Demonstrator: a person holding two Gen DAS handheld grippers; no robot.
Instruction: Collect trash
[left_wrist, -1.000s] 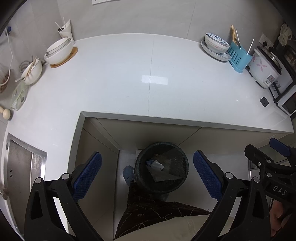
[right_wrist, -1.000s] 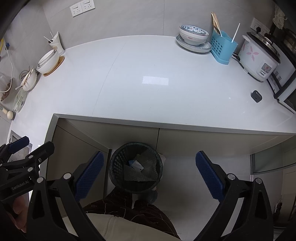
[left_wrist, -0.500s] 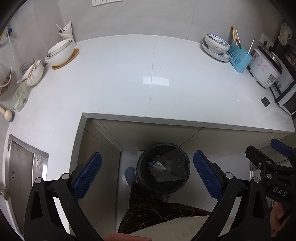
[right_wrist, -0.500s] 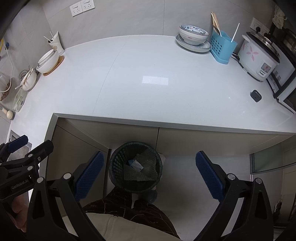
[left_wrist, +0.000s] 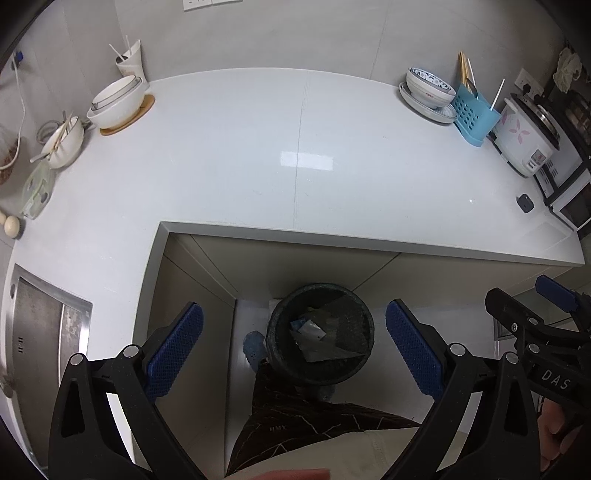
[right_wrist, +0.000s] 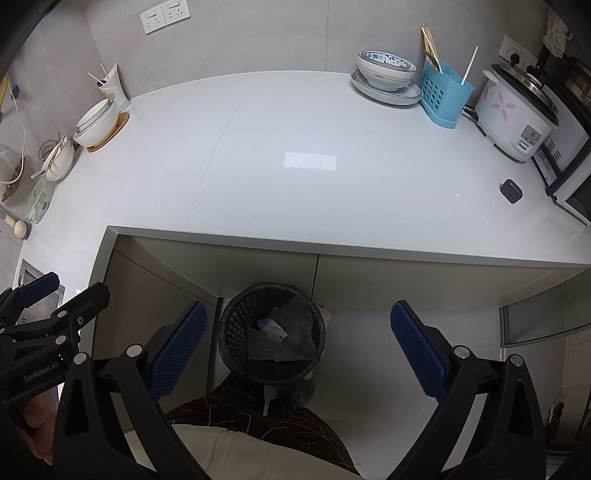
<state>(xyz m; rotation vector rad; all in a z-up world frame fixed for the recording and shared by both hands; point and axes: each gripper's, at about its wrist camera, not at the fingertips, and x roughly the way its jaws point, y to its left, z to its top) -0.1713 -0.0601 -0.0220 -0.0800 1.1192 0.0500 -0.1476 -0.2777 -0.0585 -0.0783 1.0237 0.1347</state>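
Blue-padded left tool (left_wrist: 293, 349) and right tool (right_wrist: 295, 349) both spread wide, gripping nothing, touching nothing. One dark mesh bin (right_wrist: 271, 334) at lower centre of frame, upright on the floor, mouth up, below the worktop (right_wrist: 295, 166) edge; crumpled trash (right_wrist: 275, 328) inside. Far right: one rice cooker (right_wrist: 515, 110), one blue caddy (right_wrist: 445, 92).

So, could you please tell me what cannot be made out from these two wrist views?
- Trash bin bottom, both views: gray sheets cover it.
- Sink, left view: cut by the frame edge.
- Bin's small blue-white item: too small to identify.
- Small dark object on the countertop: too small to identify.
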